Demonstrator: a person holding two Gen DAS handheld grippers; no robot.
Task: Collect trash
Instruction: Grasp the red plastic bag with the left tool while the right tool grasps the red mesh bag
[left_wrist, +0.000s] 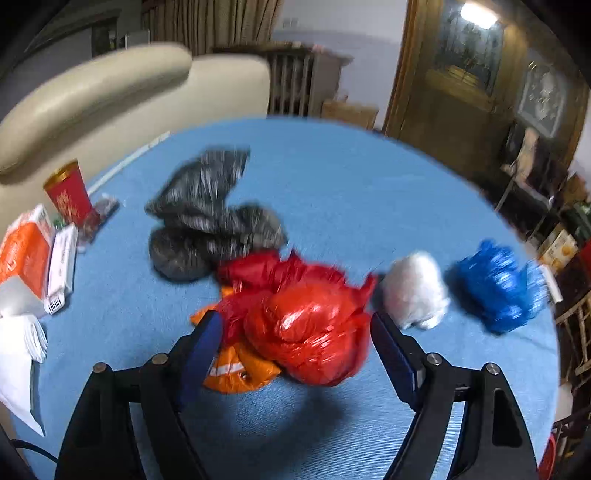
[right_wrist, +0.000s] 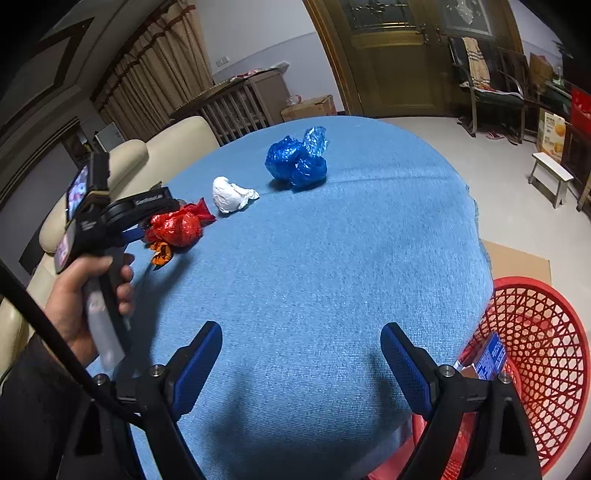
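Observation:
A crumpled red plastic bag (left_wrist: 314, 325) lies on the blue tablecloth (left_wrist: 332, 177), partly on top of an orange wrapper (left_wrist: 240, 369). My left gripper (left_wrist: 295, 319) straddles the red bag, open, with both pads just off its sides. In the right wrist view a hand (right_wrist: 74, 295) holds that gripper low over the red bag (right_wrist: 177, 227). Beyond it lie a white bag (right_wrist: 231, 195) and a blue bag (right_wrist: 297, 162). Black bags (left_wrist: 207, 218) sit behind the red one. My right gripper (right_wrist: 301, 328) hangs open over bare cloth near the table's front edge, with nothing between its fingers.
A red mesh basket (right_wrist: 535, 332) with some packaging inside stands on the floor below the table's right edge. At the table's left are a red cup (left_wrist: 70, 195), an orange box (left_wrist: 24, 254) and white tissues (left_wrist: 18, 343). A cream sofa (left_wrist: 110, 92) stands behind.

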